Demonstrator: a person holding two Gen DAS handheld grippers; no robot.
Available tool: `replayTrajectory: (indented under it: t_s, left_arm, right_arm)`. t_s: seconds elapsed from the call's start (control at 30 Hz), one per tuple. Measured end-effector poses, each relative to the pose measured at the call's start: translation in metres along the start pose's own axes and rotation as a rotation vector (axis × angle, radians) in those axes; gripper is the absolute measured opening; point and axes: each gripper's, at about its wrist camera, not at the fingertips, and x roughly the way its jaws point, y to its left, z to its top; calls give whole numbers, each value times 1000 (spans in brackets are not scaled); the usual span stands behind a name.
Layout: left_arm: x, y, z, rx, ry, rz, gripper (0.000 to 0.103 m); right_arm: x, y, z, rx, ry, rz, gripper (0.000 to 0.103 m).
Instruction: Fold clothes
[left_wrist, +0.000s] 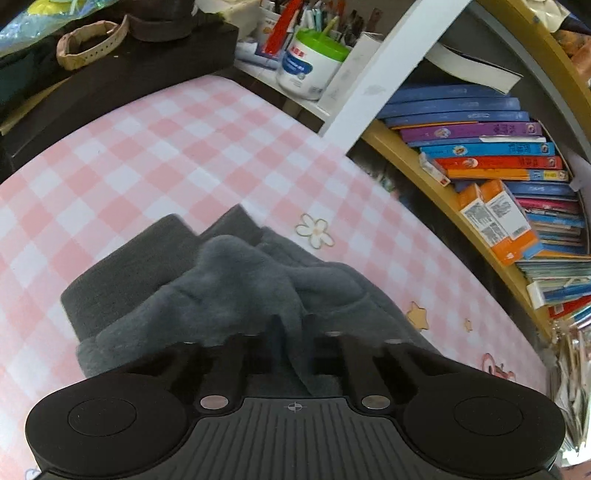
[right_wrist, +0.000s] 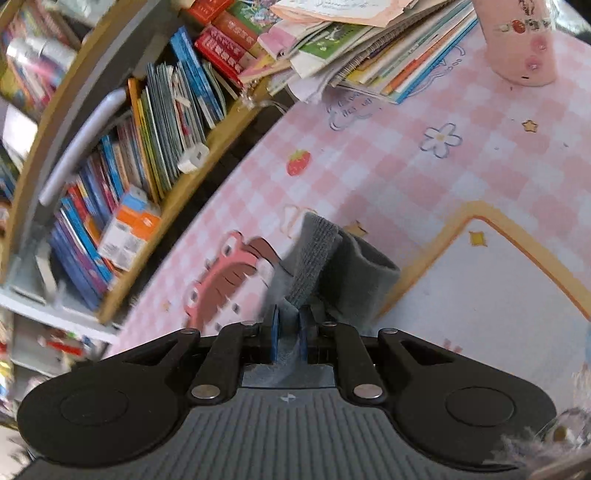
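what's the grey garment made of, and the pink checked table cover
Grey garment: looks like soft fleece or sweatshirt knit, matte and fuzzy, with a ribbed cuff showing knit lines. Pink checked table cover: probably printed vinyl or plastic sheet; smooth, flat, faintly glossy, with cartoon prints.

Left gripper fingertips buried under grey garment. Bookshelf motion-blurred, spine titles unreadable. Pink cylinder top cropped.
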Motion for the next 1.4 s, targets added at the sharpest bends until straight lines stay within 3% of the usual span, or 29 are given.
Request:
replayTrajectory:
  t_s: [0.1,0.2,0.33,0.4,0.5,0.53,0.57,0.63,0.73,0.8,0.87,0.97,1.23,1.3,1.4]
  left_arm:
    - [-28,5,-3,12,-75,-94,6]
    - [-74,16,-10,28,-163,-247,6]
    - [-117,39,-37,58,-180,-313,6]
    - [-130,55,-56,60,-156,-298,6]
    - [-130,83,-83,7,-88,-212,6]
    - [-129,91,-91,-10,-67,-180,6]
    - [-127,98,-98,-24,-47,-148,7]
    - [-123,107,-108,-42,-14,-85,12]
    - [-123,120,-116,-96,-3,-44,36]
    - [-127,126,-115,-139,-24,-59,54]
    - [-130,131,-111,-166,-40,-81,61]
    - [-130,133,-102,-167,-49,-72,63]
    - [-123,135,-82,-154,-45,10,63]
    - [-122,134,-78,-129,-48,21,63]
    - [-119,133,-72,-113,-61,19,63]
  right_arm:
    - [9,8,17,34,4,27,10]
    - [28,20,39,42,-15,40,10]
    - [57,42,66,35,-45,52,10]
    - [74,53,78,17,-59,51,10]
    - [98,64,87,-29,-55,38,14]
    - [103,67,88,-53,-58,12,22]
    - [106,70,88,-86,-61,-16,37]
    - [103,72,82,-172,-64,-43,45]
    - [85,60,67,-284,-53,-88,54]
    - [67,43,55,-347,-54,-147,58]
    - [48,23,43,-388,-58,-219,58]
    - [23,-9,25,-393,-45,-301,59]
    - [3,-53,-20,-343,24,-343,59]
    - [5,-50,-29,-353,23,-326,56]
    - [9,-44,-36,-369,12,-313,40]
